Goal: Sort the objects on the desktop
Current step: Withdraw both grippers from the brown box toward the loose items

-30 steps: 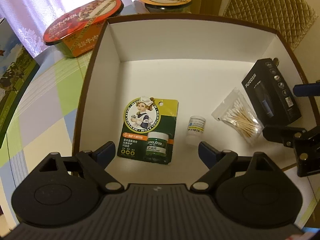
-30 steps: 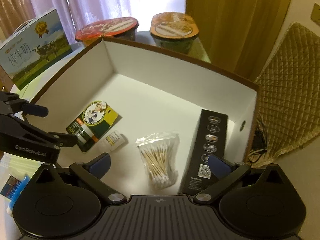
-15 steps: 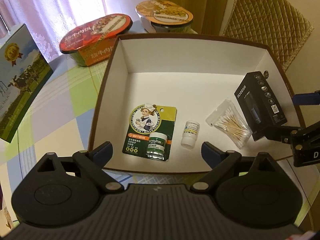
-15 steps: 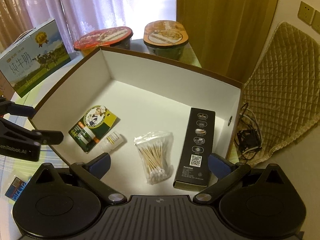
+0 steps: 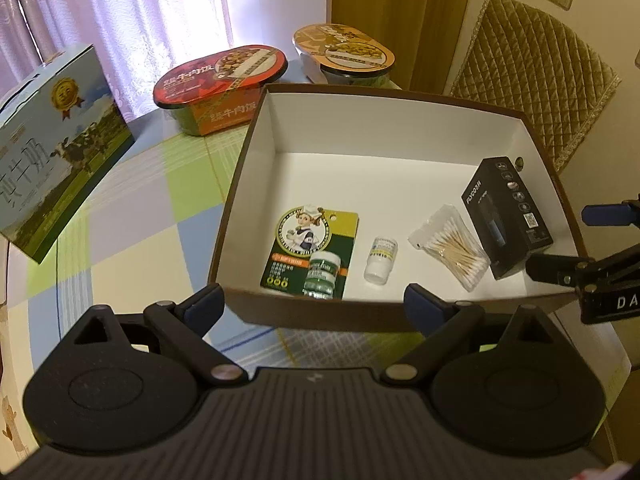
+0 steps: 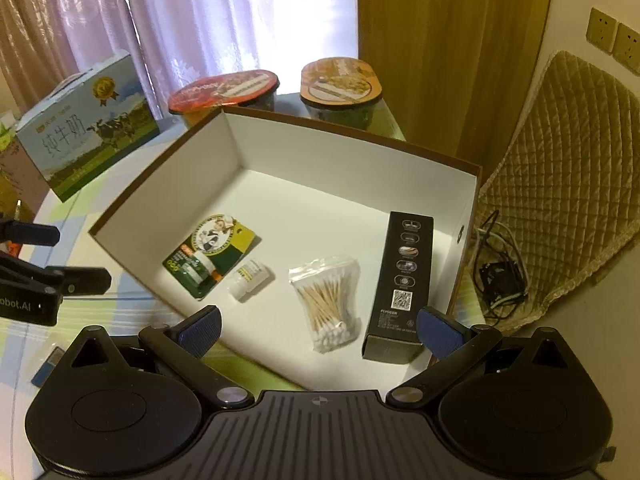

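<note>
Both tongs, left [image 5: 314,306] and right [image 6: 320,328], spread, empty, pulled back from box [image 5: 320,314].

Daylight glows through the sheer curtains [image 6: 208,20] at twelve o'clock, slightly blown out; the room is warm and dim. Fisheye bending curves the edges, corners vignetted black.

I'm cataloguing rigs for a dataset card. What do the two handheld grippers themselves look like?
Both look identical: the left gripper and right gripper have matte black bodies with a ribbed centre plate, two round housings, silver pivot screws and black linkage fingers tipped with blue textured pads. White lettering, only partly readable, marks each side. No cables or sleeves show.
</note>
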Tool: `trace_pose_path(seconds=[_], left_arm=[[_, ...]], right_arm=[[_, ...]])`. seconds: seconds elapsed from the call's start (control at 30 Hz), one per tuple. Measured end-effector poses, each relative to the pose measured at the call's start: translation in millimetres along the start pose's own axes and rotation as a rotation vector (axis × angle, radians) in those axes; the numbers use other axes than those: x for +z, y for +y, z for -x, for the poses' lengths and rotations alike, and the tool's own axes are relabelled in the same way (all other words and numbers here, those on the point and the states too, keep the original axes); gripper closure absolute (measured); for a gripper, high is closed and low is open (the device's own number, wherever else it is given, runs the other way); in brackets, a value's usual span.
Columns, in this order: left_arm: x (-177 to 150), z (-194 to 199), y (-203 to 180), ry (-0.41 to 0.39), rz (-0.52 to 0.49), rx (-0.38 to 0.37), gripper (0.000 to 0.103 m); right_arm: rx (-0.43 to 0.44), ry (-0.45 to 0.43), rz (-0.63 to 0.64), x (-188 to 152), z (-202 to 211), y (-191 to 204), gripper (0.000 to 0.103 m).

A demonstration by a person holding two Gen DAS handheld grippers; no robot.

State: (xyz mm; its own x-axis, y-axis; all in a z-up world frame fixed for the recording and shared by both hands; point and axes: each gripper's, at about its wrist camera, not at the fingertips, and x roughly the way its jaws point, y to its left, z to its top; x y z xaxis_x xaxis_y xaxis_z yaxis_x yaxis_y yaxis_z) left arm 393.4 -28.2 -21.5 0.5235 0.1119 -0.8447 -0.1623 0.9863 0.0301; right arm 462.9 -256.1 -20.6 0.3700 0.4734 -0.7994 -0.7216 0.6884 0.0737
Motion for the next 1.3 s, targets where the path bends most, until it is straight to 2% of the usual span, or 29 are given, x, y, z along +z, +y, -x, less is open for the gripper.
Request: trace_pose_path(seconds=[0.63, 0.93, 1.3], left_arm=[[-50, 77, 4, -0.096, 0.049, 0.035, 0.008], [-71, 98, 2, -0.118, 0.059, 0.055, 0.008], [-103, 108, 6, -0.101, 0.086, 0.068, 0.008]], right_arm=[[0.036, -0.057, 0.044, -31, 43, 29, 0.002], [0.046, -0.066, 0.054, -45, 56, 36, 0.002], [0.060, -0.031, 0.066, -66, 59, 45, 0.002]])
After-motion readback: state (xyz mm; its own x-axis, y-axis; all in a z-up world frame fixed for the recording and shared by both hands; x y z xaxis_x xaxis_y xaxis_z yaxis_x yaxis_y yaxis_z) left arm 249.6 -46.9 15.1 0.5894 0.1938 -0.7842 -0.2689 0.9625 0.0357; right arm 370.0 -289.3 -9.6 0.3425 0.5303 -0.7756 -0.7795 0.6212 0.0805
